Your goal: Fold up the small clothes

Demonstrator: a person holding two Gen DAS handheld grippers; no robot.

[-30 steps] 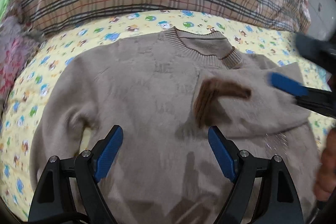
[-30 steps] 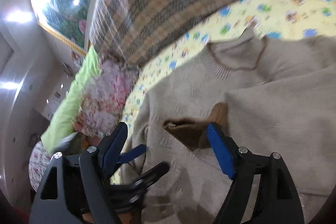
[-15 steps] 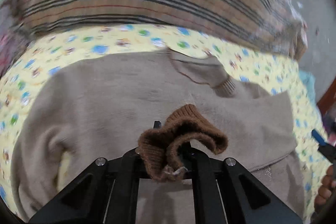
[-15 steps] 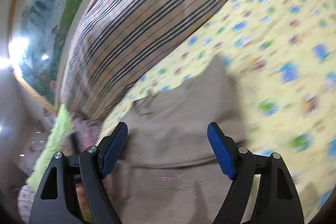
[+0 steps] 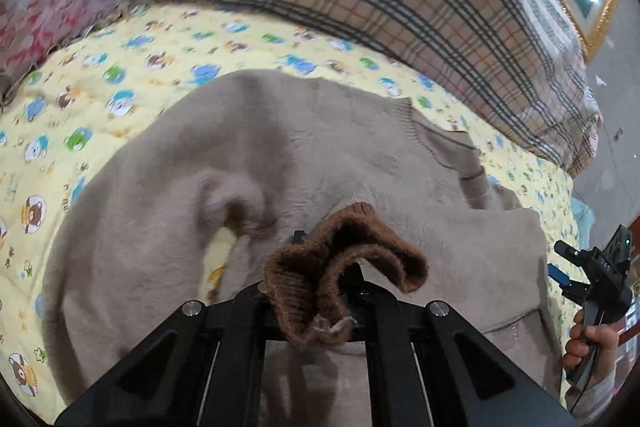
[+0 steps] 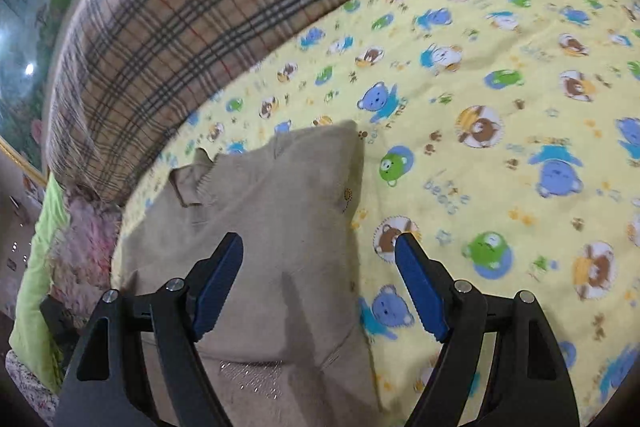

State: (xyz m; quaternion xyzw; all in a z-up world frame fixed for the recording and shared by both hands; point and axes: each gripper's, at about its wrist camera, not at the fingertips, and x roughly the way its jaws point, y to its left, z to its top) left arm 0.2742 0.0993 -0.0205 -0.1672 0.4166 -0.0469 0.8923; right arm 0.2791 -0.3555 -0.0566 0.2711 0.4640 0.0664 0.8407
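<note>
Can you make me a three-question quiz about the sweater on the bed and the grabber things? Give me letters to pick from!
1. Where does the beige sweater lie?
A. on the yellow bear-print quilt
B. on a wooden chair
C. inside a basket

2. What colour is the cuff pinched in the left gripper?
A. green
B. dark brown
C. white

3. How is the right gripper?
A. shut on a sock
B. shut on the collar
C. open, holding nothing

Answers:
1 A, the yellow quilt with little bears shows all around the sweater.
2 B, the bunched knit cuff between the closed black arms is dark brown.
3 C, its two blue fingers stand wide apart above the sweater's edge, with no cloth pressed between them.
</note>
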